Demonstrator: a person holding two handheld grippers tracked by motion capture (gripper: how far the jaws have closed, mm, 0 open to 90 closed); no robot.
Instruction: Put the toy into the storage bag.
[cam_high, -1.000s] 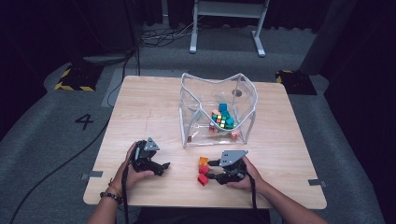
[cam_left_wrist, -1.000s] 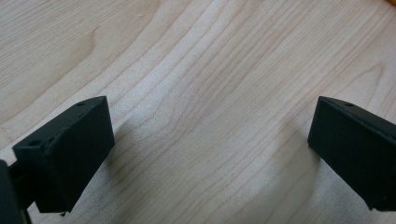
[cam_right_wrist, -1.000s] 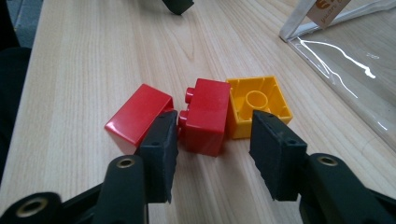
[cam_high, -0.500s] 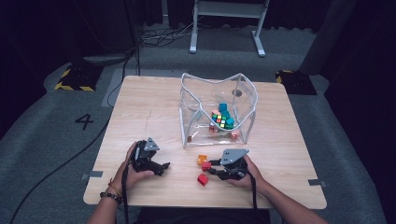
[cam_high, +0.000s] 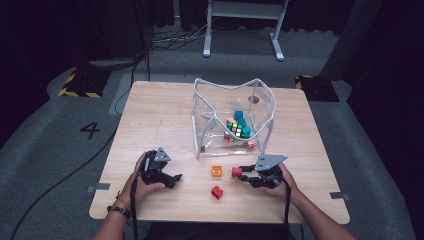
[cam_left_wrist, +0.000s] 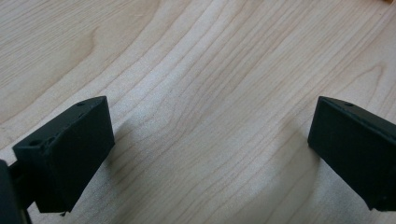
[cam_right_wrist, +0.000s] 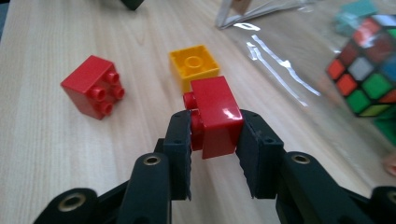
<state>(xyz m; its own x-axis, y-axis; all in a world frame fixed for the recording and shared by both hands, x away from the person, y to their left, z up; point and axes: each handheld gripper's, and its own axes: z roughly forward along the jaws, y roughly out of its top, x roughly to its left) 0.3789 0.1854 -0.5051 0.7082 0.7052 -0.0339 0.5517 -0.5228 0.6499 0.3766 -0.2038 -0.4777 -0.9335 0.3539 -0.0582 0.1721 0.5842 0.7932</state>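
right gripper clamped on a red brick, studs turned sideways toward its left jaw; the jaws have just been closing and the brick sits between the pads. in the high view the brick hangs at the gripper tip, just in front of the clear bin. orange brick just beside it, second red brick on the table nearer the person. left gripper resting on the wood, jaws apart, nothing between them.

likely step: carry the brick into the bin, where a puzzle cube and teal blocks lie. to do it well: keep the squeeze steady since the grip is on smooth faces, lift enough to clear the bin's wavy rim, avoid brushing the orange brick, release low over a bare patch.
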